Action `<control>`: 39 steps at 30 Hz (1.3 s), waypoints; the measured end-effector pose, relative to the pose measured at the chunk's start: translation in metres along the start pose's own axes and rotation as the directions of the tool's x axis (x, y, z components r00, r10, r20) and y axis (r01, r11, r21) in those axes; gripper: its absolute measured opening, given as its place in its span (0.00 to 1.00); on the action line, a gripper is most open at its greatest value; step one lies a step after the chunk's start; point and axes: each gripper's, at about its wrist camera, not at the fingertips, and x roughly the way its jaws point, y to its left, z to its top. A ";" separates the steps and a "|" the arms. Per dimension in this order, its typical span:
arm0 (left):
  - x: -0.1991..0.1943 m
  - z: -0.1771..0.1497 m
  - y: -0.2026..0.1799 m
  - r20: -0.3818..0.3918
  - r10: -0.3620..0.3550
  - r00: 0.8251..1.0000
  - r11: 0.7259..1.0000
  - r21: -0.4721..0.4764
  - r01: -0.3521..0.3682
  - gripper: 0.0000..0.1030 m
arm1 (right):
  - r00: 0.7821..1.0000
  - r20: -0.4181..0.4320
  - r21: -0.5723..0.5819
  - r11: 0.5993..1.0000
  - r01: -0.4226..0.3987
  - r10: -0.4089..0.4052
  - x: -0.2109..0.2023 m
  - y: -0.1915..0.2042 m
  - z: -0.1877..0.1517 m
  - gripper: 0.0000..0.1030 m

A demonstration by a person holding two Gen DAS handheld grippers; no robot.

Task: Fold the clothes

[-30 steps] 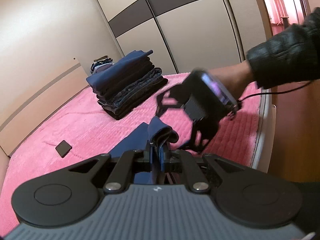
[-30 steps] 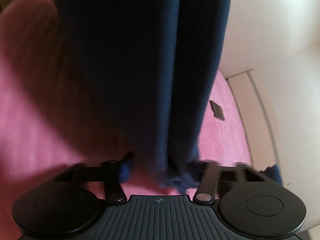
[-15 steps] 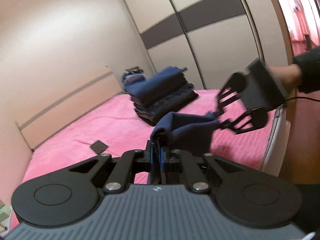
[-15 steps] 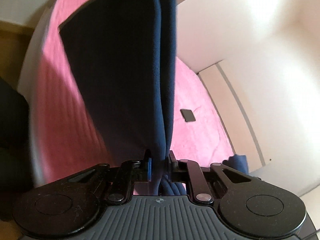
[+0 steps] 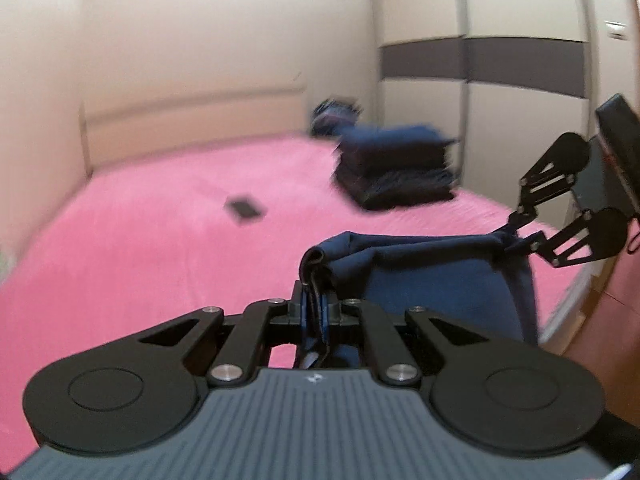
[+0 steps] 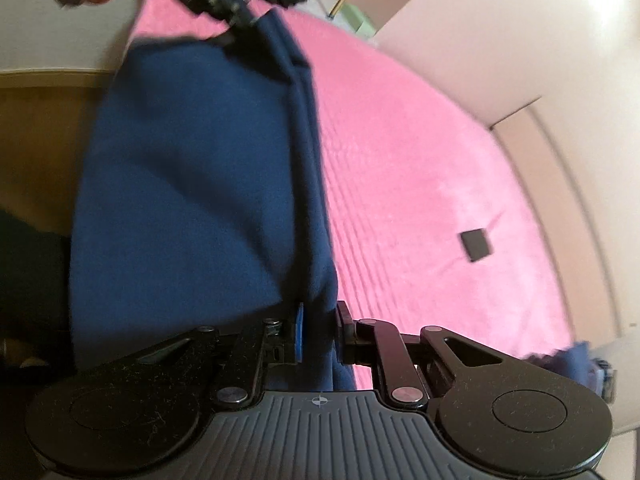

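A dark blue garment hangs stretched between my two grippers above the pink bed. My left gripper is shut on a bunched corner of it. In the left wrist view my right gripper pinches the other top corner at the right. The right wrist view shows the garment hanging as a broad sheet, with my right gripper shut on its folded edge. My left gripper holds the far end at the top. The garment's lower part is hidden.
A stack of folded dark clothes sits at the bed's far right, near the wardrobe doors. A small flat black object lies mid-bed, also seen from the right wrist. A beige headboard lines the far wall.
Both grippers rose and drew apart, pulling the garment's top edge taut off the bed. The right gripper's fingers closed onto the cloth. The left view swung toward the headboard.
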 end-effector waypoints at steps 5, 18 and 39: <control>0.096 -0.039 0.061 -0.180 0.041 0.983 0.994 -0.095 -0.059 0.03 | 1.000 0.000 0.206 0.978 -0.023 0.023 0.087 -0.053 -0.009 0.13; 0.147 -0.083 0.138 -0.310 0.081 0.947 0.958 -0.238 -0.160 0.00 | 0.967 0.252 0.932 0.259 -0.254 0.040 0.063 -0.078 -0.167 0.79; 0.111 -0.051 0.041 -0.252 -0.189 0.949 0.976 -0.152 0.154 0.11 | 0.948 0.319 0.800 0.538 -0.265 -0.007 0.012 0.034 -0.099 0.78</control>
